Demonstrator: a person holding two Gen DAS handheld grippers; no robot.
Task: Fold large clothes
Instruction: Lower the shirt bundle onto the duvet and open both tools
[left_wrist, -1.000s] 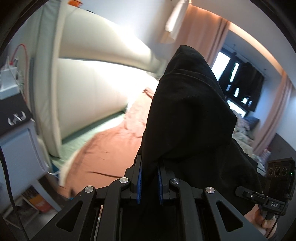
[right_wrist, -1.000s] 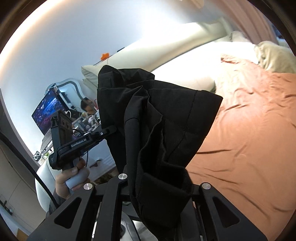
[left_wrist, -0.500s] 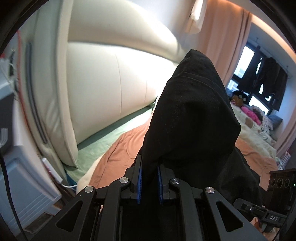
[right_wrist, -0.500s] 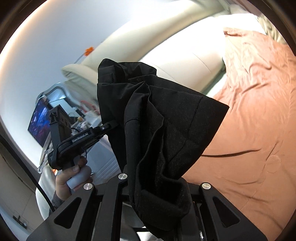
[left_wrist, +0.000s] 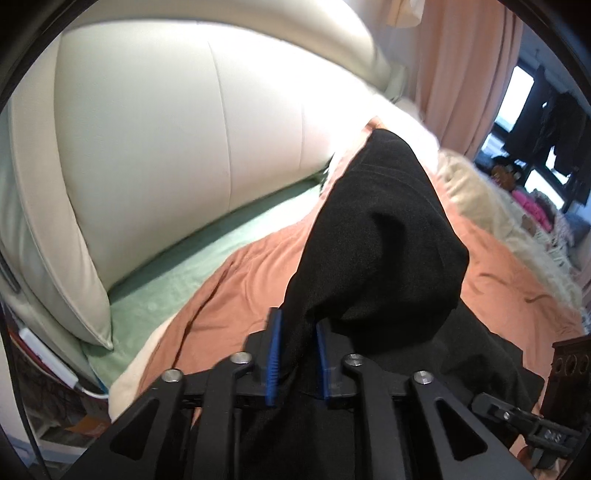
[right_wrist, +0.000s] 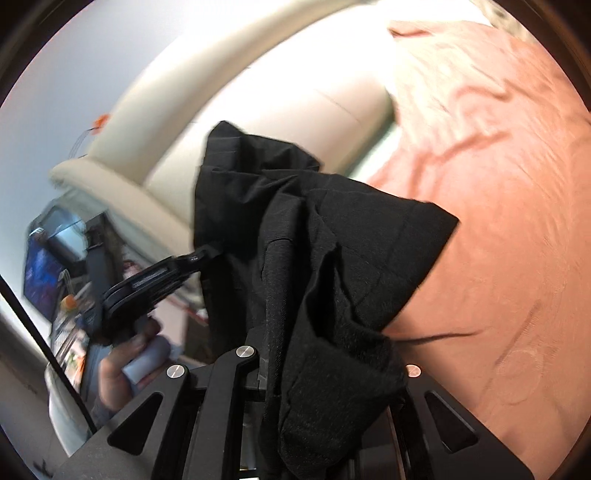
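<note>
Compared with a second ago, both my views have tipped downward: the cream headboard (left_wrist: 192, 140) now fills the upper left of the left wrist view, and the green sheet (left_wrist: 207, 258) and the salmon bedcover (left_wrist: 236, 295) sit much closer below me. The curtains and the dark window have slid to the right edge. In the right wrist view the bedcover (right_wrist: 509, 236) takes up more of the frame, and everything is smeared with motion blur.

The left gripper (left_wrist: 295, 354) has just been opening — its blue pads (left_wrist: 274, 354) stand a little wider than before, with the black garment (left_wrist: 373, 251) between them. The cloth fills the gap, so I read it as gripped. The fabric rises from the jaws in a tall hump, then drapes off to the right toward the other gripper, above the bedcover.

The right gripper (right_wrist: 325, 373) is clenched on the garment (right_wrist: 325, 258) too; its fingertips are buried under the bunched folds, and the cloth spills over the right finger.

In the right wrist view the person's left hand (right_wrist: 129, 354) grips the other handle, whose label is too blurred to read. In the left wrist view the other gripper's body shows white lettering at the lower right, but I can't make it out.
</note>
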